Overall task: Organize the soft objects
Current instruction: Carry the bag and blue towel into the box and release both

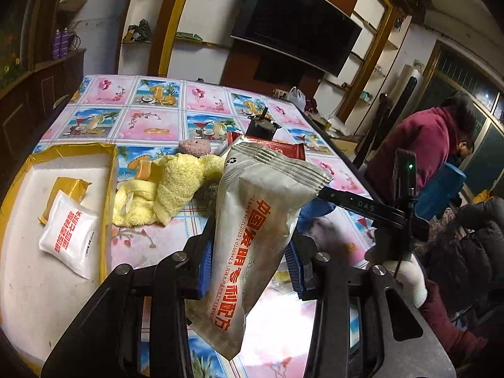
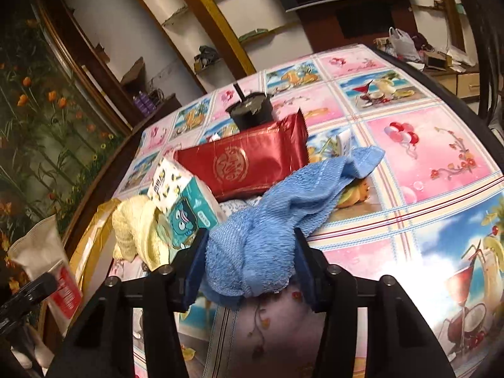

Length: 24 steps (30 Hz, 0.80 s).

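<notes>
My left gripper (image 1: 249, 264) is shut on a grey-white packet (image 1: 264, 220) with orange print and holds it upright above the table. The same packet (image 2: 41, 252) shows at the left edge of the right wrist view. My right gripper (image 2: 250, 261) is closed around a bunched blue towel (image 2: 267, 239), with both blue pads touching the cloth. A yellow towel (image 1: 163, 192) lies crumpled beside a gold-rimmed box (image 1: 110, 170). Inside the box are a white sachet (image 1: 67, 236) and a yellow packet (image 1: 67, 193).
A red foil packet (image 2: 252, 160), a tissue pack (image 2: 182, 198) and a black cup with a straw (image 2: 250, 110) sit behind the towels on the patterned tablecloth (image 2: 409, 157). A pink fluffy item (image 1: 193, 148) lies behind the yellow towel. A person in a maroon top (image 1: 425, 145) sits at the table's right.
</notes>
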{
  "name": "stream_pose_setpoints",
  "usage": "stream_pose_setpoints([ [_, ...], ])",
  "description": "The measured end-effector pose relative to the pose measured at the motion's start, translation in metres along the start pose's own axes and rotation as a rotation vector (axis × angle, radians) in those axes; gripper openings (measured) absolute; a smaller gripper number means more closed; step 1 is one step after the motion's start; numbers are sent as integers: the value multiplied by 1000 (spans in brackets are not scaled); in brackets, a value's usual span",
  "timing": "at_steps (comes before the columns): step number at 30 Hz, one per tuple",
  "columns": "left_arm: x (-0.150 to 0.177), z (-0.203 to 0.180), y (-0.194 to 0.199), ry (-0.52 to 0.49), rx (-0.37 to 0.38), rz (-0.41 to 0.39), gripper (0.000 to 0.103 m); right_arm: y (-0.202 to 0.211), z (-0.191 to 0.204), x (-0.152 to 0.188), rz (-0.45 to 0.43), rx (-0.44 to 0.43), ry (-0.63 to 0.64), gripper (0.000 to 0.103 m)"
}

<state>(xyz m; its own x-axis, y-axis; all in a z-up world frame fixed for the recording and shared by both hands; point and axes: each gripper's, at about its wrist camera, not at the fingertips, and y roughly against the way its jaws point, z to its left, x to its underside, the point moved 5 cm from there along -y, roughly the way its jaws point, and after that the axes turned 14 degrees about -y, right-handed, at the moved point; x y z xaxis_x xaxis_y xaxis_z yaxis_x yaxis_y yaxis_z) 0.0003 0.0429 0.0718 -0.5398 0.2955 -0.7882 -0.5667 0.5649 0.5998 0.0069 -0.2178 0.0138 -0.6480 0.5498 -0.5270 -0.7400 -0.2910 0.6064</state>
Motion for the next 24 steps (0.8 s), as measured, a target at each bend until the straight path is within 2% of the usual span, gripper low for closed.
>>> stream_pose_setpoints([
  [6,9,18,46,60,18,-62,39,24,5,0,-59,-60,-17,47],
  [10,18,42,72,102,-15,-97,39,43,15,7,-56,-113,-19,47],
  [15,36,88,99,195,-91,-113,39,62,50,12,-56,-146,66,47],
  [18,47,115,113,259,-111,-117,39,68,77,14,-56,-180,114,47],
  [24,59,153,123,310,-170,-94,39,64,136,23,-29,-244,220,47],
])
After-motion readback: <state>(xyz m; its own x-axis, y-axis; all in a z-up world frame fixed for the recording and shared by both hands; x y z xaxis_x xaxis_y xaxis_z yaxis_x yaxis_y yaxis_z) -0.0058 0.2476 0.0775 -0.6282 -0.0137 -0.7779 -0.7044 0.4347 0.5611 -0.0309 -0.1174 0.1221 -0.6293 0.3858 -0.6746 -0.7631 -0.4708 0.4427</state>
